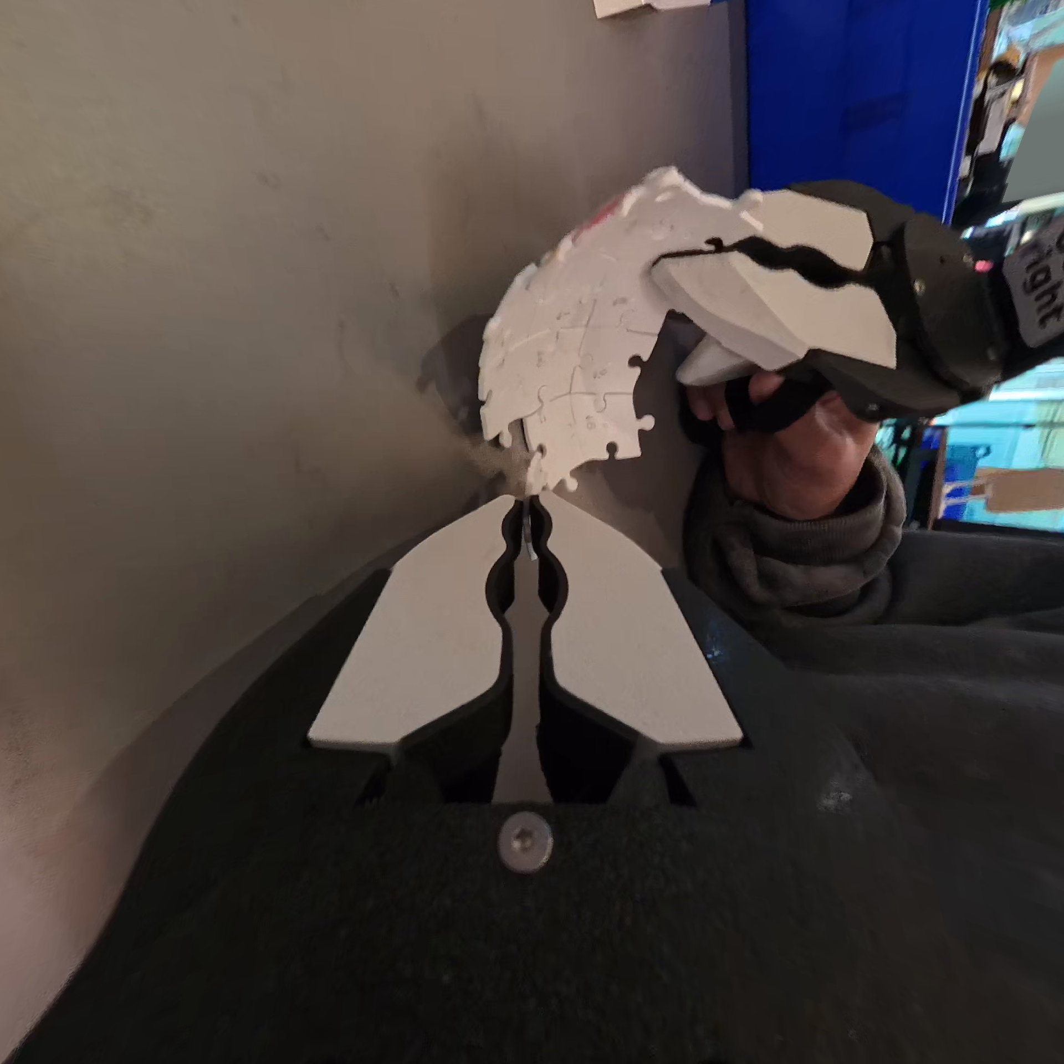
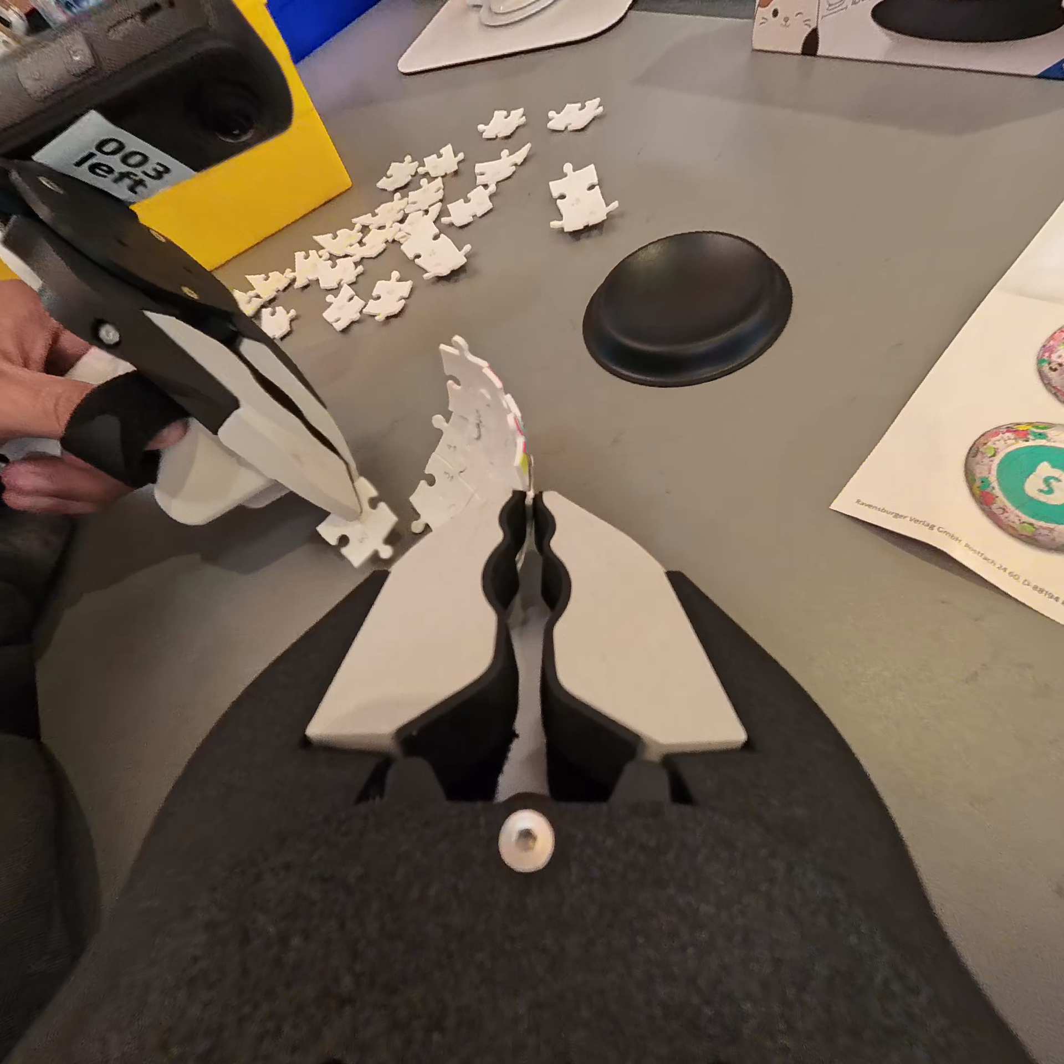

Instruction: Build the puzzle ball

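The grey table (image 2: 748,489) filled both views; a blue panel (image 1: 852,86) stood at upper right of the left wrist view. A yellow box (image 2: 247,196), a printed sheet (image 2: 950,460) at right, a black dish (image 2: 685,311) at centre and loose white pieces (image 2: 391,242) lay on it. Both tools bore labels. The right gripper (image 2: 529,501) was clamped on the curved puzzle shell (image 2: 478,455), held upright. The left gripper (image 2: 354,506) was pinched on a single piece (image 2: 360,527) at the table, just beside the shell. That piece looked blurred in the left view.
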Demonstrator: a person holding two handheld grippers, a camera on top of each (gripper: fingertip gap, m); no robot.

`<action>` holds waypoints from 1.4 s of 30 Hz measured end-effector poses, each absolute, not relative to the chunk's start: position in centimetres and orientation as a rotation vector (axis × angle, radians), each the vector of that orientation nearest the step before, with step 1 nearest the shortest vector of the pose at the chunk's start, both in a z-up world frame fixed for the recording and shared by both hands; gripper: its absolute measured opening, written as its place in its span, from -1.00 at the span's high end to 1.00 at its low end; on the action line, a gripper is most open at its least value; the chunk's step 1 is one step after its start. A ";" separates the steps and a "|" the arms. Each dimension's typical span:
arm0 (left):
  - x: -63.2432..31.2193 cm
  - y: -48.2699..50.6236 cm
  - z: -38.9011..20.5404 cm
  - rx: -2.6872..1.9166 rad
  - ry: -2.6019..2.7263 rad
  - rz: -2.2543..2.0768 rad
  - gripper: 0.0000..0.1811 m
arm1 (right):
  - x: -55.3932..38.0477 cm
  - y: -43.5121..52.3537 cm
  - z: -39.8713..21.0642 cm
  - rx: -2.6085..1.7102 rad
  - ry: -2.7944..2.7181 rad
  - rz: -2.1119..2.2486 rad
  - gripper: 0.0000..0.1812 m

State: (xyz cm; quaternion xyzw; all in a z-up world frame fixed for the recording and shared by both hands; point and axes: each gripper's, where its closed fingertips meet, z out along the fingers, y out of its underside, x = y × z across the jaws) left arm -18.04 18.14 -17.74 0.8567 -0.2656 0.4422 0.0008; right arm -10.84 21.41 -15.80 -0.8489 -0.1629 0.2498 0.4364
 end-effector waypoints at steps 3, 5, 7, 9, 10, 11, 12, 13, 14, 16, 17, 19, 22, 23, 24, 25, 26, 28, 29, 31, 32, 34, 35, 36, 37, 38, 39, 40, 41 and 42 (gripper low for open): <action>-19.2 17.4 -17.4 2.601 -1.064 1.330 0.98 | -10.8 21.4 -15.8 -2.112 -0.406 0.626 0.98; -20.2 16.6 -17.2 2.479 -1.257 1.264 0.98 | -10.9 21.4 -15.7 -2.109 -0.411 0.629 0.98; -21.9 15.9 -17.8 2.359 -1.485 1.101 0.98 | -11.0 21.3 -15.7 -2.108 -0.419 0.630 0.98; -23.2 15.4 -18.3 2.239 -1.689 0.942 0.97 | -11.1 21.3 -15.7 -2.106 -0.428 0.630 0.98; -23.4 15.2 -18.2 2.187 -1.751 0.910 0.98 | -11.1 21.3 -15.7 -2.105 -0.431 0.627 0.98; -23.4 15.0 -18.1 2.137 -1.792 0.895 0.98 | -11.1 21.3 -15.7 -2.104 -0.433 0.626 0.98; -23.6 14.8 -18.1 2.095 -1.825 0.868 0.98 | -11.1 21.3 -15.7 -2.105 -0.434 0.627 0.98; -23.7 14.9 -18.3 2.067 -1.859 0.827 0.97 | -11.1 21.3 -15.7 -2.107 -0.434 0.628 0.98; -23.8 14.9 -18.5 2.044 -1.891 0.790 0.94 | -11.1 21.3 -15.7 -2.108 -0.434 0.629 0.98; -23.8 15.1 -18.7 2.019 -1.938 0.751 0.85 | -11.1 21.3 -15.7 -2.107 -0.433 0.631 0.98; -23.7 15.3 -18.8 2.024 -1.952 0.745 0.82 | -11.1 21.3 -15.7 -2.107 -0.433 0.631 0.98; -23.5 15.6 -18.6 2.068 -1.962 0.760 0.74 | -11.1 21.3 -15.7 -2.107 -0.433 0.630 0.98; -23.5 16.0 -17.7 2.221 -1.955 0.833 0.62 | -11.1 21.3 -15.7 -2.108 -0.434 0.631 0.98; -23.5 15.8 -17.2 2.276 -1.959 0.886 0.62 | -11.1 21.3 -15.7 -2.108 -0.435 0.630 0.98; -23.6 15.4 -16.8 2.325 -1.963 0.943 0.63 | -11.1 21.3 -15.7 -2.108 -0.436 0.628 0.98; -23.7 14.9 -16.5 2.372 -1.968 0.991 0.63 | -11.1 21.3 -15.8 -2.108 -0.436 0.628 0.98; -23.7 14.5 -16.4 2.430 -1.976 1.021 0.63 | -11.2 21.3 -15.8 -2.109 -0.436 0.629 0.97; -23.9 14.1 -16.7 2.547 -1.990 1.045 0.63 | -11.2 21.3 -15.8 -2.111 -0.436 0.633 0.98; -23.9 14.1 -16.9 2.604 -1.990 1.043 0.63 | -11.2 21.3 -15.8 -2.110 -0.436 0.634 0.98; -24.0 14.3 -17.3 2.689 -1.981 1.031 0.64 | -11.2 21.3 -15.8 -2.110 -0.436 0.634 0.98; -24.1 14.6 -17.4 2.724 -1.981 1.013 0.66 | -11.2 21.2 -15.8 -2.110 -0.436 0.633 0.98; -24.3 14.7 -17.9 2.742 -2.002 0.966 0.66 | -11.2 21.2 -15.8 -2.110 -0.436 0.632 0.98; -24.5 14.8 -18.2 2.741 -2.017 0.928 0.66 | -11.2 21.2 -15.8 -2.110 -0.436 0.631 0.98; -24.6 14.9 -18.5 2.734 -2.037 0.898 0.66 | -11.2 21.2 -15.8 -2.110 -0.436 0.631 0.97; -24.7 14.9 -18.7 2.728 -2.056 0.876 0.66 | -11.2 21.2 -15.8 -2.111 -0.436 0.631 0.97; -24.8 15.1 -18.8 2.736 -2.072 0.849 0.66 | -11.2 21.2 -15.8 -2.111 -0.437 0.631 0.97; -24.9 15.3 -18.9 2.739 -2.084 0.826 0.66 | -11.2 21.2 -15.8 -2.111 -0.437 0.630 0.97; -25.1 15.6 -19.0 2.741 -2.092 0.800 0.66 | -11.2 21.2 -15.8 -2.111 -0.438 0.629 0.98; -25.2 15.9 -19.1 2.751 -2.100 0.772 0.66 | -11.2 21.2 -15.8 -2.111 -0.438 0.628 0.98; -25.2 16.1 -19.1 2.759 -2.107 0.759 0.66 | -11.2 21.2 -15.8 -2.112 -0.439 0.627 0.97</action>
